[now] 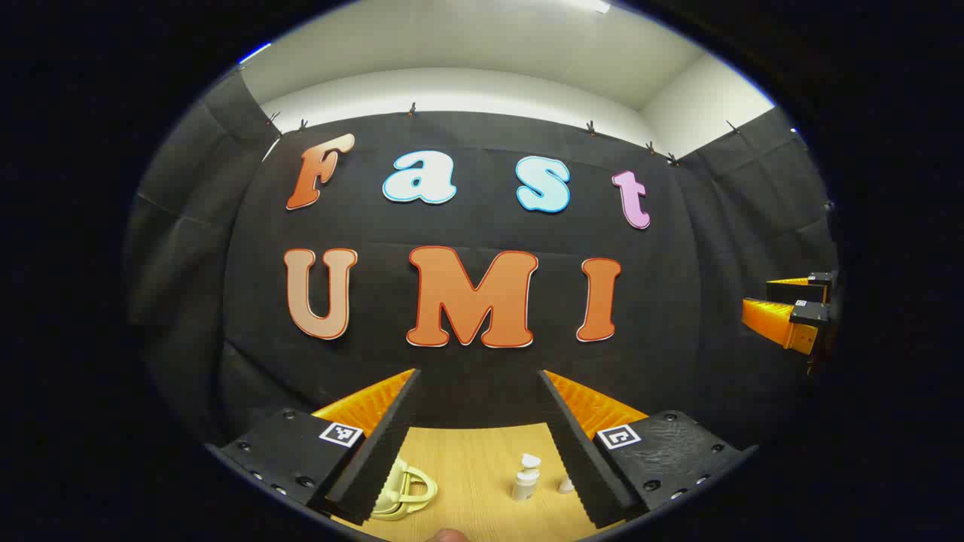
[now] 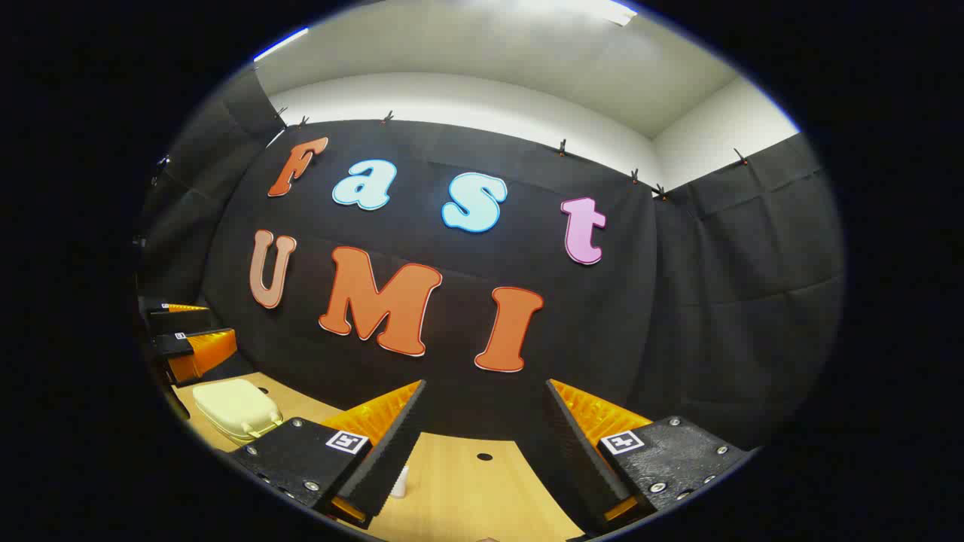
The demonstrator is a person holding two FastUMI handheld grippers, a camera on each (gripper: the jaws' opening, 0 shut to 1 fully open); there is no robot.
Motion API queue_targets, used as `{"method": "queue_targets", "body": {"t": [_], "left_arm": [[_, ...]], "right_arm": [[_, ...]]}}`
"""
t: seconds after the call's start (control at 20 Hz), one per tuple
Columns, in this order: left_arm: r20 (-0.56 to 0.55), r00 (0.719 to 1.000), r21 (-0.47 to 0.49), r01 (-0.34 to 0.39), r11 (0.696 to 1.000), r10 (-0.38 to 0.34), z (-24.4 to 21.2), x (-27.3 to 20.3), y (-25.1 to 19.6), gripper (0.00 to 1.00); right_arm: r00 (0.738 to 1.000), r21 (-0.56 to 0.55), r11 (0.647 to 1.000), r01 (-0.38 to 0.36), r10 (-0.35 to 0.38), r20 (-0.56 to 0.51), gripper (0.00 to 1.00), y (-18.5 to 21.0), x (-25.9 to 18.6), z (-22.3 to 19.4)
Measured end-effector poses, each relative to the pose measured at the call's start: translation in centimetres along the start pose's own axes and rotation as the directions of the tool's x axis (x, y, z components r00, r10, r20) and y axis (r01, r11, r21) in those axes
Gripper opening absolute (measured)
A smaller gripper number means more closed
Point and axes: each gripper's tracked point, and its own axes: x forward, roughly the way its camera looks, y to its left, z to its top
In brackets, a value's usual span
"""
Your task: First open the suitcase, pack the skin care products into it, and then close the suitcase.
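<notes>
In the left gripper view my left gripper [image 1: 478, 373] stands open above the wooden table [image 1: 471, 467] with nothing between its fingers. Below it lie the cream suitcase [image 1: 399, 489], of which the handle end shows, and a small white pump bottle [image 1: 526, 478] with another small white item [image 1: 565, 485] beside it. My right gripper [image 2: 486, 384] is open too and holds nothing; a small white bottle [image 2: 399, 482] peeks out by its left finger. The closed cream suitcase [image 2: 237, 408] lies at the left in the right gripper view, with the left gripper [image 2: 192, 346] above it. The right gripper [image 1: 791, 312] shows at the right edge of the left gripper view.
The booth's black cloth wall [image 1: 482, 301] rises right behind the table. A small dark hole [image 2: 484, 456] marks the tabletop in the right gripper view. A fingertip [image 1: 450, 535] shows at the bottom edge of the left gripper view.
</notes>
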Motion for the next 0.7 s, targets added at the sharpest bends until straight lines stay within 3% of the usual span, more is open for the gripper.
{"method": "queue_targets", "body": {"t": [0.15, 0.3, 0.35, 0.55, 0.7], "left_arm": [[-0.040, 0.999, -0.009, -0.005, 1.000, 0.005, -2.3, 1.1, -0.8, 0.95], [-0.053, 0.997, 0.015, -0.062, 0.998, 0.063, -3.3, 2.4, -0.4, 0.94], [-0.063, 0.995, 0.023, -0.070, 0.997, 0.071, -3.7, 2.7, -0.6, 0.98], [-0.053, 0.998, 0.067, -0.028, 0.997, 0.032, -3.7, 4.8, -0.9, 0.95], [-0.060, 0.998, 0.107, 0.028, 0.994, -0.022, -3.6, 7.6, -0.9, 0.96]], "right_arm": [[0.994, 0.026, 0.994, -0.102, 0.102, -0.028, 0.96, 3.2, 2.0, -2.4], [0.982, 0.053, 0.981, -0.186, 0.188, -0.027, 0.96, 5.5, 3.7, -3.1], [0.980, 0.051, 0.979, -0.197, 0.199, -0.029, 0.96, 6.0, 4.1, -3.3], [0.978, 0.055, 0.976, -0.209, 0.210, -0.015, 0.97, 7.9, 5.4, -3.8], [0.978, 0.104, 0.979, -0.178, 0.188, -0.096, 0.96, 9.1, 7.5, -5.1]]}}
